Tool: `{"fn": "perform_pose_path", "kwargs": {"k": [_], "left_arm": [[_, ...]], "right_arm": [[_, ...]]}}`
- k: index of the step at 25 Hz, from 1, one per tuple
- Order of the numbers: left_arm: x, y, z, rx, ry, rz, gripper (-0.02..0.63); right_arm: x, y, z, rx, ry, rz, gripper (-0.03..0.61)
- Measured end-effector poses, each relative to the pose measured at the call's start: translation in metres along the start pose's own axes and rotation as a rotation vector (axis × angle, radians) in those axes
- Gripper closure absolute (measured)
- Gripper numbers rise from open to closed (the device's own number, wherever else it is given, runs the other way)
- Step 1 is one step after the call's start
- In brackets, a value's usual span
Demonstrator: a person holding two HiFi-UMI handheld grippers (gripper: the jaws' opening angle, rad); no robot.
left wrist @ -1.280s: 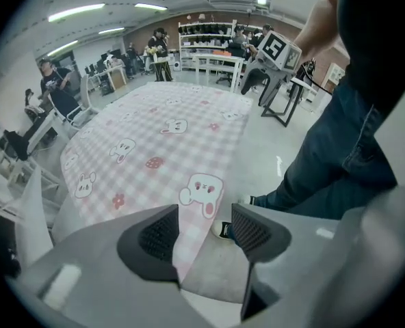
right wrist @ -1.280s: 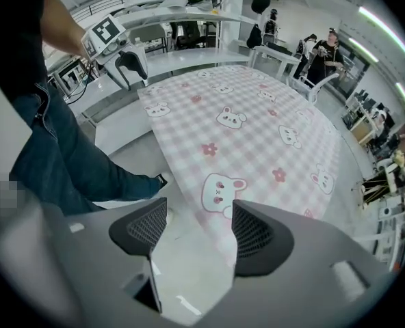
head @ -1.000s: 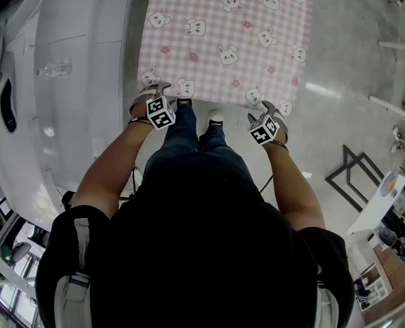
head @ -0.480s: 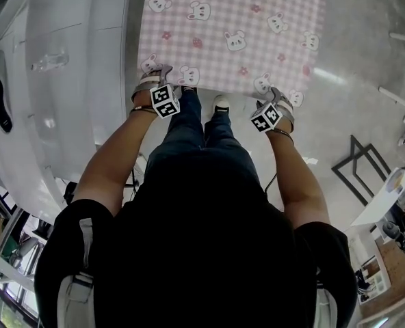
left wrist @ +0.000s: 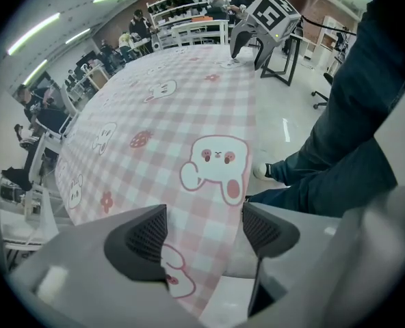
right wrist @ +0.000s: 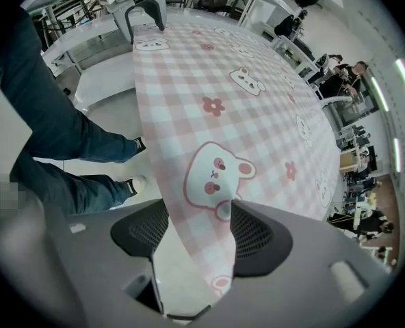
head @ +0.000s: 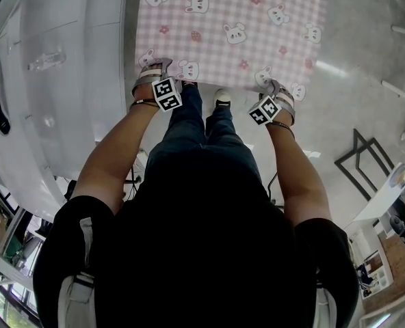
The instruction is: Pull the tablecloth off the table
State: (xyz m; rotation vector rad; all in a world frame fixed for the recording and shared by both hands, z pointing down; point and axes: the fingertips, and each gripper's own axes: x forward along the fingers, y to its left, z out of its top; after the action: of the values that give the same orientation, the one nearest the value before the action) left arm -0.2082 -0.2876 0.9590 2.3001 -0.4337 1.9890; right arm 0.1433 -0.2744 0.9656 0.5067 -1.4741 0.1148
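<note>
Currently the left gripper [head: 153, 68] and right gripper [head: 276, 89] straddle the near edge of the spread pink-checked, bunny-printed fabric tablecloth [head: 237, 19]. Each one's 2 jaws stand apart, unclenched, with cloth between.

Bright, even indoor light comes from ceiling strip lights [left wrist: 35, 33], streaks at the rim of both gripper views. The glossy floor [head: 353, 46] carries pale glare patches in the head view. The tablecloth [head: 237, 19] is evenly lit, shadows faint. All 3 pictures bow strongly at the edges, and the 2 gripper views darken to black corners.
</note>
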Motion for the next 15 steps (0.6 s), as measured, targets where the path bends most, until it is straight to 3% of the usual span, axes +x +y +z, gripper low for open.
{"fn": "perform_pose_path", "kwargs": {"k": [8, 15], "left_arm": [[-0.004, 0.001, 0.002, 0.017, 0.029, -0.035, 0.275], [-0.017, -0.001, 0.004, 0.008, 0.036, -0.060, 0.348]], "right_arm": [[-0.010, -0.009, 0.004, -0.021, -0.048, -0.046, 0.369], [-0.023, -0.018, 0.011, -0.044, -0.075, -0.061, 0.449]]}}
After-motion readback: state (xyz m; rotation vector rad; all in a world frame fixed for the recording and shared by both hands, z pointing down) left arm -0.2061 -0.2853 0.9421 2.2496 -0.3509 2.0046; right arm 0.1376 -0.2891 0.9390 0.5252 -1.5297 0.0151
